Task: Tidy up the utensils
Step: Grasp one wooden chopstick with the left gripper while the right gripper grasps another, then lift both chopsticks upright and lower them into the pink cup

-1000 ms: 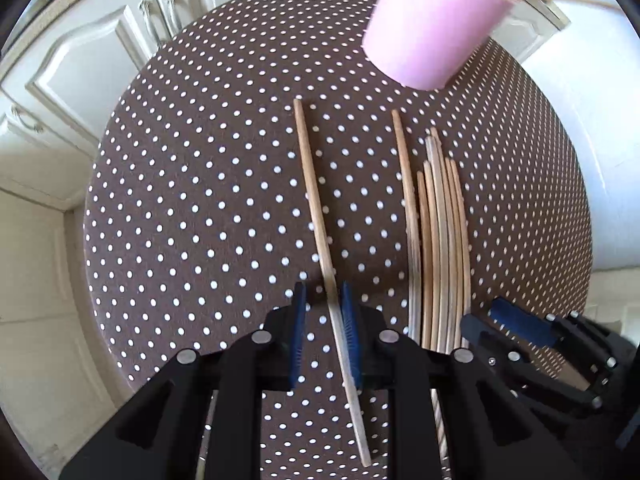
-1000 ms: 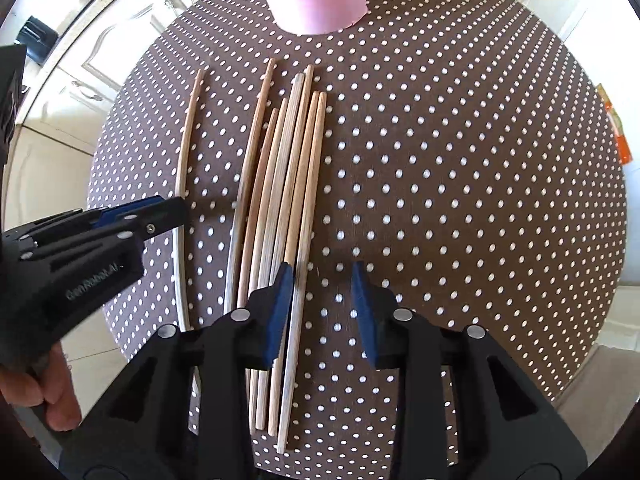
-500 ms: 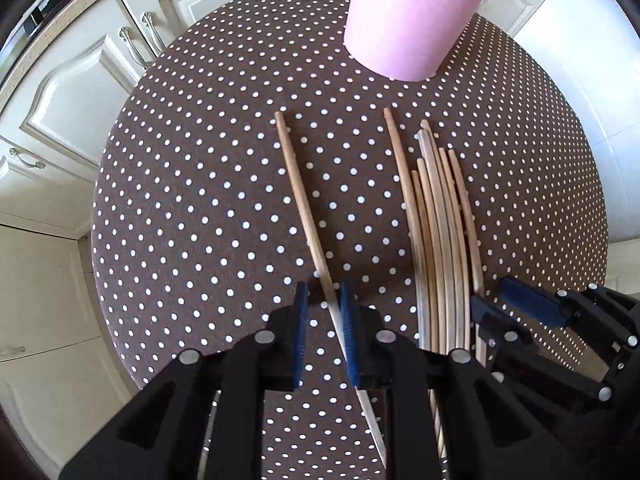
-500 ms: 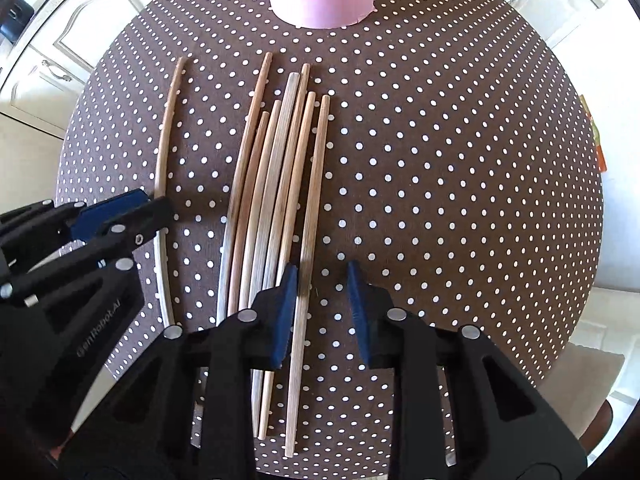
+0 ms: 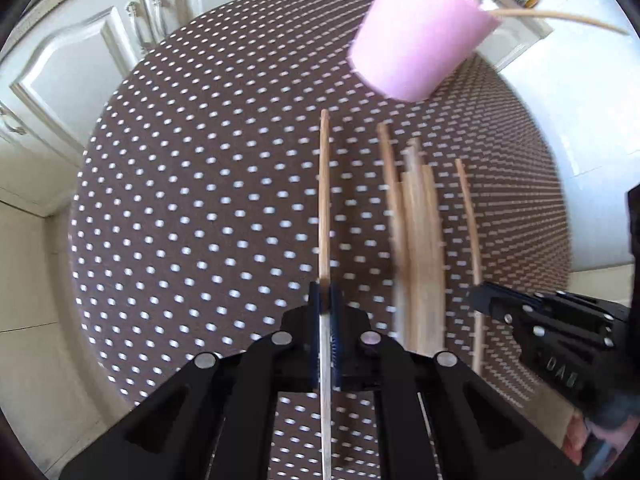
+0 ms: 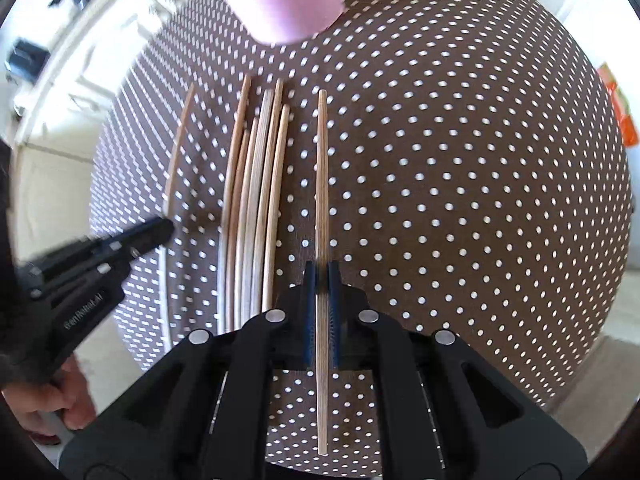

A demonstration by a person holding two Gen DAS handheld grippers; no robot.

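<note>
Wooden chopsticks lie on a round table with a brown polka-dot cloth (image 5: 180,200). My left gripper (image 5: 325,292) is shut on one chopstick (image 5: 324,200) that stands apart at the left of the bundle (image 5: 418,240). My right gripper (image 6: 321,272) is shut on another chopstick (image 6: 322,184), pulled clear to the right of the bundle (image 6: 256,200). A pink cup (image 5: 420,36) stands at the table's far side with chopsticks sticking out of its top. Each view shows the other gripper at its edge: the right gripper (image 5: 480,298) and the left gripper (image 6: 164,228).
White kitchen cabinets (image 5: 80,52) run behind and to the left of the table. The cloth to the right of the held chopstick (image 6: 460,200) is bare. A hand (image 6: 44,408) holds the left gripper at the lower left of the right wrist view.
Both grippers have closed on their chopsticks. The right one has drawn its chopstick out to the right, away from the bundle. The left chopstick now points straight ahead.
</note>
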